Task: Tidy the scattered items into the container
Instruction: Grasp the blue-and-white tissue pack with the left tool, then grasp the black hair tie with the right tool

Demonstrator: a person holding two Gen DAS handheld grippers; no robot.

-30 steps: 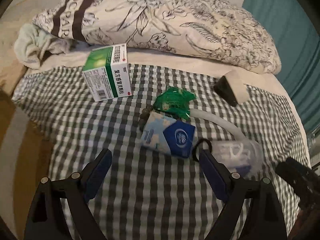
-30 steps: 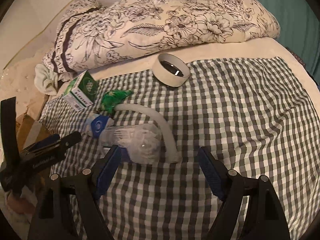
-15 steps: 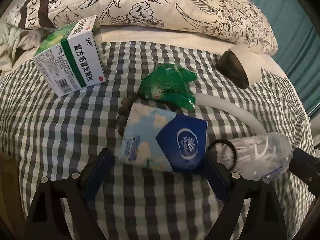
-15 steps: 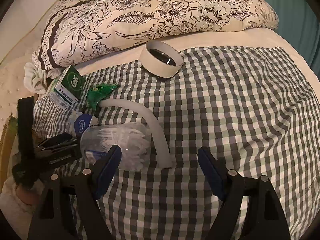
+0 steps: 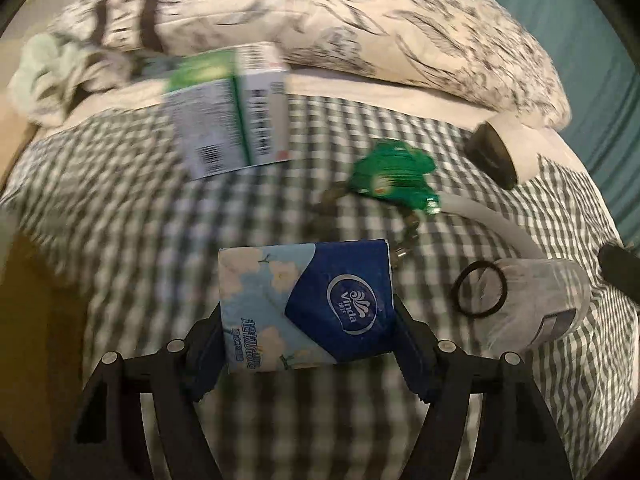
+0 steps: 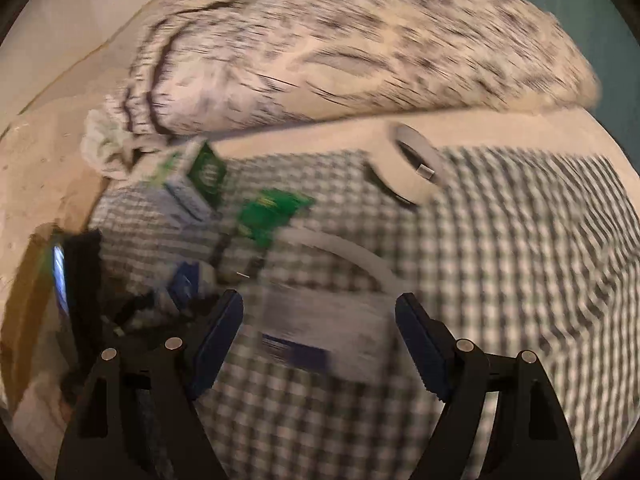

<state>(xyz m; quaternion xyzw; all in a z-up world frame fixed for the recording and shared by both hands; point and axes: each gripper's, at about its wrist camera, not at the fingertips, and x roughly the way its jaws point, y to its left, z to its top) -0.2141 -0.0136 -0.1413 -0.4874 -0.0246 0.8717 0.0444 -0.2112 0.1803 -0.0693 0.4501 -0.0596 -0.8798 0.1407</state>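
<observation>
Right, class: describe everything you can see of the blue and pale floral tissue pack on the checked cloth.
The blue and pale floral tissue pack is a soft, glossy plastic-wrapped rectangle, half dark blue with a white oval Vinda logo, half light blue with cream blossoms and printed characters. It lies flat on the green-and-white checked cloth, sitting between the closing jaws of the left gripper, whose blue pads flank its two sides. It looks unopened. In the blurred right wrist view only a blue corner shows.

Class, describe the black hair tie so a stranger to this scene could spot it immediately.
Start at the checked cloth spread below the flowered pillow. Go right of the blue tissue pack to the clear plastic bag. The hair tie lies against its near end: the only thin black ring.
</observation>
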